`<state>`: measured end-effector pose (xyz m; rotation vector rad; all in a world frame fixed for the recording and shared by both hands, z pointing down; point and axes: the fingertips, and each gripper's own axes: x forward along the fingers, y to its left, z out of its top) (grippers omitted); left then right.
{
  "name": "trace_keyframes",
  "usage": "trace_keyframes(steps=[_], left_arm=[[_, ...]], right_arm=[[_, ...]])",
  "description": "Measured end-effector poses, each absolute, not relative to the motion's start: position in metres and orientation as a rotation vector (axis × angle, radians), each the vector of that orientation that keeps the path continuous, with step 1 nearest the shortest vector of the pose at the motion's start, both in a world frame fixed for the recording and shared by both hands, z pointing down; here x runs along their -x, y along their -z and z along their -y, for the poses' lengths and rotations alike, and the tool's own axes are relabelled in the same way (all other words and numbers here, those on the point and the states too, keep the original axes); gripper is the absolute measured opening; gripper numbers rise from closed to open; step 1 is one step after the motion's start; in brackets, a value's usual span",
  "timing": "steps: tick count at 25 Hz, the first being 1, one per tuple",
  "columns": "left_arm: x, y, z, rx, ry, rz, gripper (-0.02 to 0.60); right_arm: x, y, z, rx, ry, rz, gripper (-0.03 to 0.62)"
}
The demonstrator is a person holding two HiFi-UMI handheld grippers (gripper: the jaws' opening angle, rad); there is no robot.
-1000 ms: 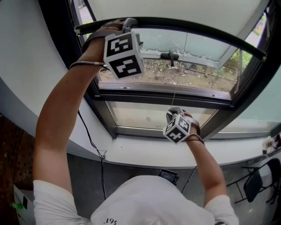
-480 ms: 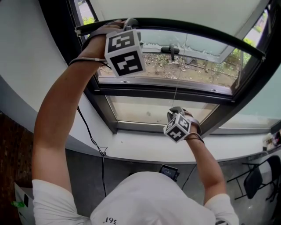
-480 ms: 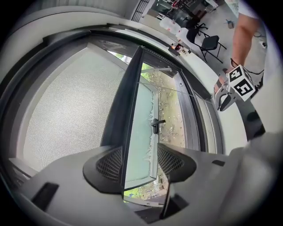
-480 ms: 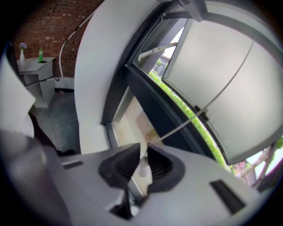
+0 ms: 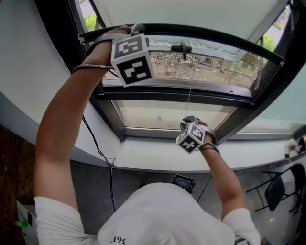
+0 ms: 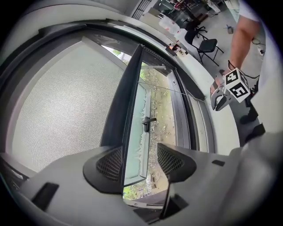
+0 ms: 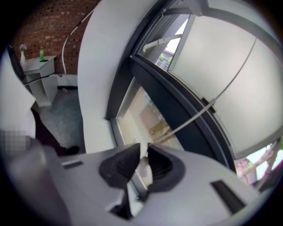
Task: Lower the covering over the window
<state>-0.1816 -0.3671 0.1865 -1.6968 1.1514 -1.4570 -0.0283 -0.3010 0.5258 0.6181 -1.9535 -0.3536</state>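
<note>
**Head view**
- Blind: the pale blind fabric (image 5: 191,10) fills the top of the window opening. Its dark bottom rail (image 5: 205,34) arcs across, and bare glass lies below it.
- Left gripper (image 5: 138,27): raised at the rail's left end, with its tips at the rail.
- Right gripper (image 5: 189,120): lower down, in front of the bottom pane and just above the white sill (image 5: 153,155).
- Cord (image 5: 190,103): a thin line that runs straight up from the right gripper toward the rail.
- Window frame (image 5: 177,95): dark. A black handle (image 5: 181,47) and stony ground show through the glass under the rail.
- Person: white shirt, both arms stretched toward the window.

**Left gripper view**
- Jaws: apart. The bottom rail runs down along the inner face of the jaw at the picture's left. The other jaw stands clear of it, and the outdoors shows through the gap.
- Blind fabric: a grey mesh sheet on the left of the rail.
- Right gripper: far right, beside the sill, its marker cube facing this way.

**Right gripper view**
- Jaws: narrow, closed on the pale cord. From the jaws the cord rises taut to the dark rail.
- Blind fabric: above the rail at upper right.
- Brick wall (image 7: 48,22): upper left, behind the white wall beside the frame.
</note>
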Motion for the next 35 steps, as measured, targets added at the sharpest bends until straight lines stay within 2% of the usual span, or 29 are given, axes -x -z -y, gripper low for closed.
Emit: trace_keyframes(steps=[11,15,18,30,35], left_arm=[[0.180,-0.198,0.368,1.719,1.465,-1.157,0.245],[0.182,-0.203,0.367,1.720,1.466,-1.156,0.245],[0.183,-0.208,0.367,1.721,1.462,-1.159,0.245],[0.182,-0.245,0.360,1.730,1.515,-1.124,0.245],[0.180,-0.264,0.359,1.757,1.530,-1.115,0.245]], right_arm=[[0.024,-0.535,0.291,-0.544,0.502,1.907,0.056],[0.022,-0.514,0.291,-0.552,0.514,1.956,0.143],[0.014,-0.489,0.297,-0.587,0.550,1.971,0.164],[-0.006,-0.324,0.341,-0.877,0.926,1.974,0.163],[-0.015,-0.285,0.361,-0.970,1.021,1.926,0.163]])
